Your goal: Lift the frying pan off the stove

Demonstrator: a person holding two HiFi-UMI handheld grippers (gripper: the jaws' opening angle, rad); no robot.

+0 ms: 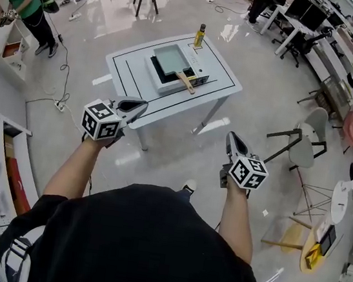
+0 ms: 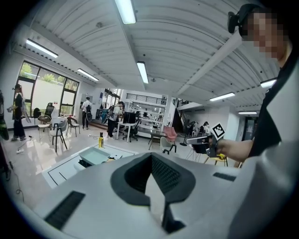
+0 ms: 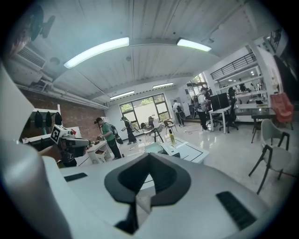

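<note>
Two closed, empty tools, left gripper (image 1: 139, 104) and right gripper (image 1: 232, 137), sit well apart from the pan (image 1: 171, 59) on the stove (image 1: 158, 82) at 12 o'clock; best step closer, open one, clamp the handle (image 1: 186, 82) squarely.
</note>
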